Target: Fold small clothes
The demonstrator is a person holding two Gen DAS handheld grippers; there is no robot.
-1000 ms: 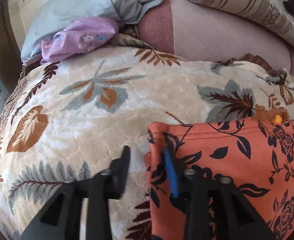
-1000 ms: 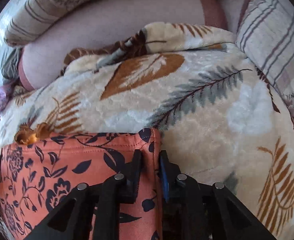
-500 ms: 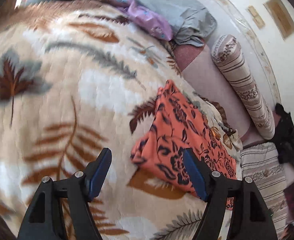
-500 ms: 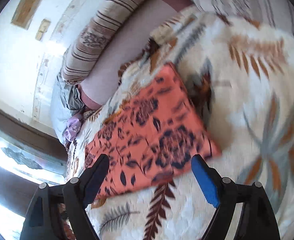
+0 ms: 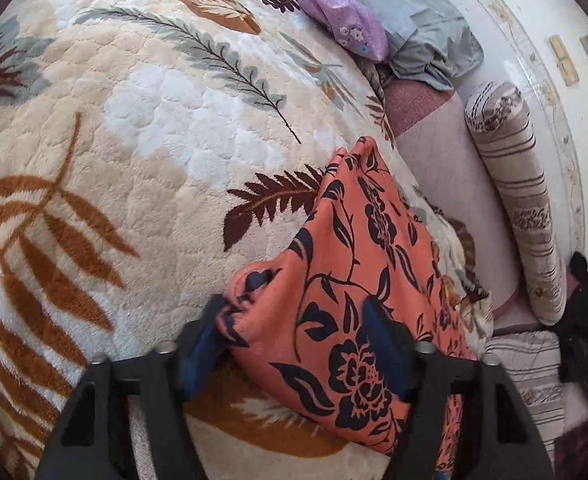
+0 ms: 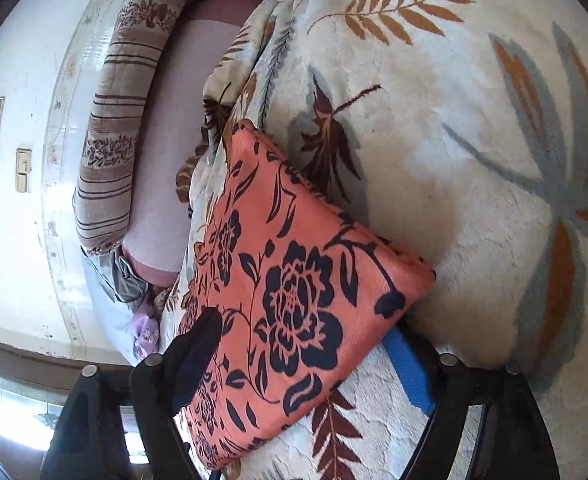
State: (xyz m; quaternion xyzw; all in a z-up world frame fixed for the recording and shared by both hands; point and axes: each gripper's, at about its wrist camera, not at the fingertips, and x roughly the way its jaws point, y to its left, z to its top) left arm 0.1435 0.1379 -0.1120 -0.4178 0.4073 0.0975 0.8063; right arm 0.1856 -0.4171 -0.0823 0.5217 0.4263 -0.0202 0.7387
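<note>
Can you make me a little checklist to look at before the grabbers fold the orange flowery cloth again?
1. orange cloth lies folded on the leaf blanket: ok.
2. left gripper open, fingers on both sides of the cloth's end: ok.
3. right gripper open around the other end: ok.
4. Either gripper pinching cloth yet: not ok.
5. Blanket caught under the fingers: cannot tell.
6. purple garment far from the fold: ok.
</note>
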